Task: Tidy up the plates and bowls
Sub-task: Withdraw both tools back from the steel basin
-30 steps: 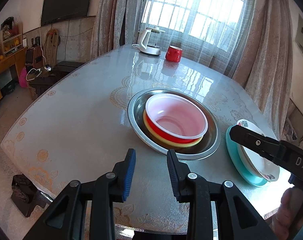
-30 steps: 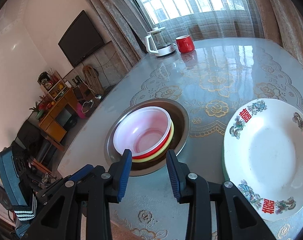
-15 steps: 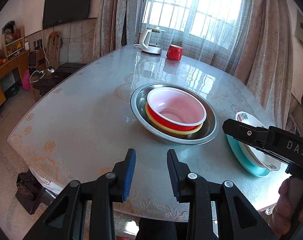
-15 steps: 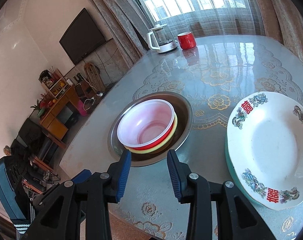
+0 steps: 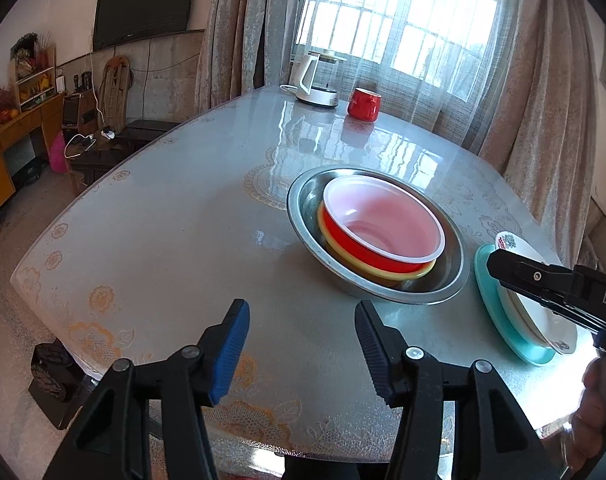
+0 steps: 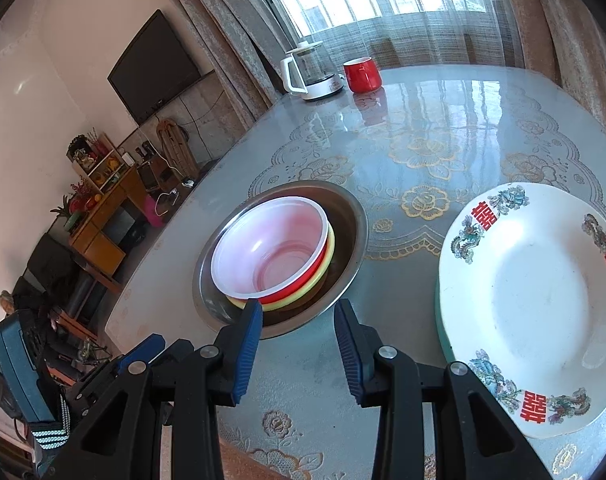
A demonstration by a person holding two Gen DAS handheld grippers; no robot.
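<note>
A steel basin (image 5: 303, 196) (image 6: 353, 216) stands on the table and holds a stack of bowls: a translucent white bowl (image 5: 383, 216) (image 6: 271, 240) on top, in a red bowl (image 5: 367, 254), in a yellow one (image 5: 387, 272). To its right a white patterned plate (image 6: 539, 300) (image 5: 539, 320) lies on a teal plate (image 5: 499, 316). My left gripper (image 5: 301, 322) is open and empty, above the table's near edge. My right gripper (image 6: 297, 322) is open and empty, just in front of the basin; it also shows in the left wrist view (image 5: 543, 280) over the plates.
A white kettle (image 5: 315, 80) (image 6: 311, 72) and a red cup (image 5: 363, 103) (image 6: 361, 74) stand at the far end of the table (image 5: 163, 220) by the curtained window. Cabinets, a TV and clutter lie off the table's left side.
Both grippers have drawn back from the basin toward the table's near edge. My left gripper's jaws stand wider apart than before. The bowls and plates have not moved.
</note>
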